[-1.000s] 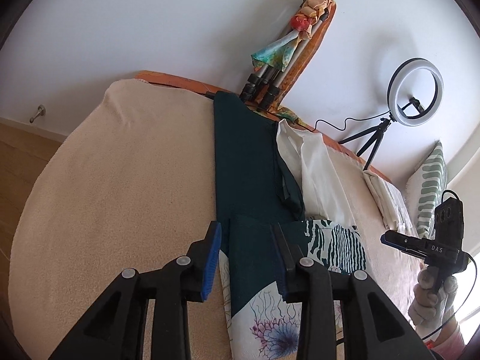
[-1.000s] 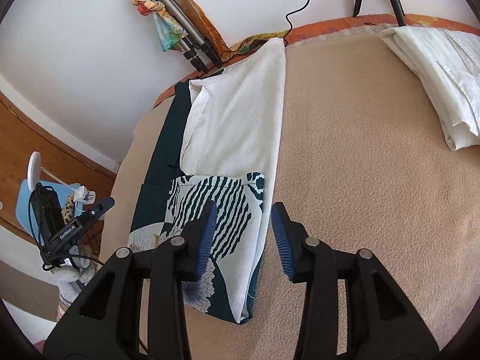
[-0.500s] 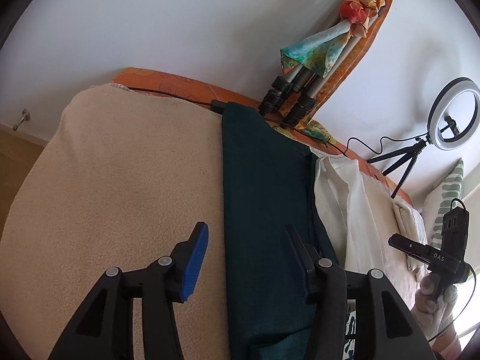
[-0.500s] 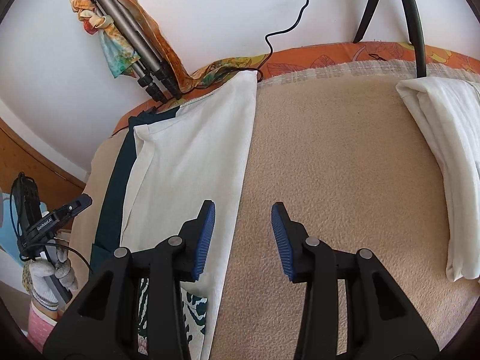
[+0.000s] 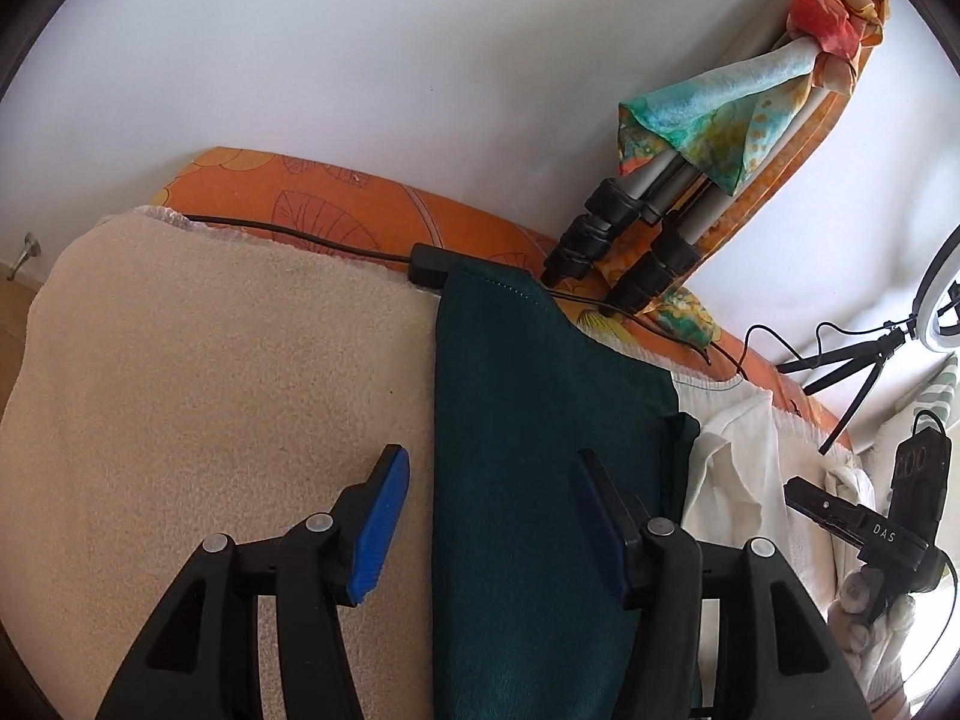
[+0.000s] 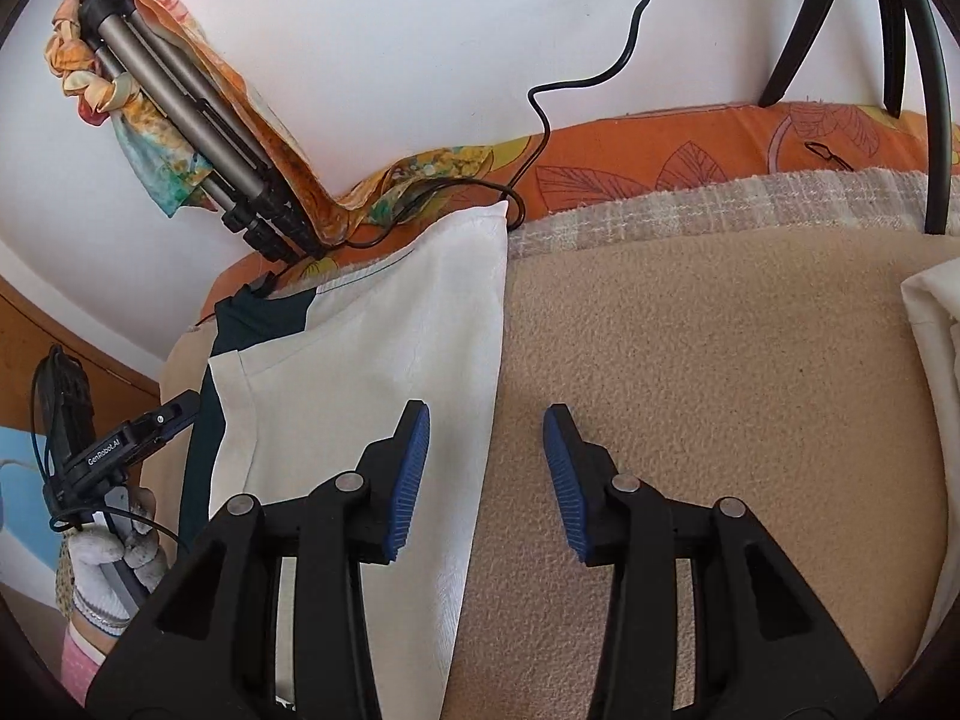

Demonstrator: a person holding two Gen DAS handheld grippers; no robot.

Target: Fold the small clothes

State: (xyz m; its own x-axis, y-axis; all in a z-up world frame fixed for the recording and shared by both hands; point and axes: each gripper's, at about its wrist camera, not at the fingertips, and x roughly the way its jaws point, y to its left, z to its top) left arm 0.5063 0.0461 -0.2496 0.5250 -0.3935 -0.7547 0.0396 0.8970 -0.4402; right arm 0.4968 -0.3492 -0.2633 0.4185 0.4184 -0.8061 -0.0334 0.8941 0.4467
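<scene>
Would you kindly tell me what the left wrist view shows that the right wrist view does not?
Only the left view: the ring light and the open left gripper straddling the green cloth's left edge. Only the right view: the open right gripper at the white cloth's right edge. Both: the tripod, beige blanket and both cloths.

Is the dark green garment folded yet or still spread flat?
Spread flat. The dark green garment lies in one long smooth layer on the beige blanket, running up to the far edge; no fold shows in the visible part.
</scene>
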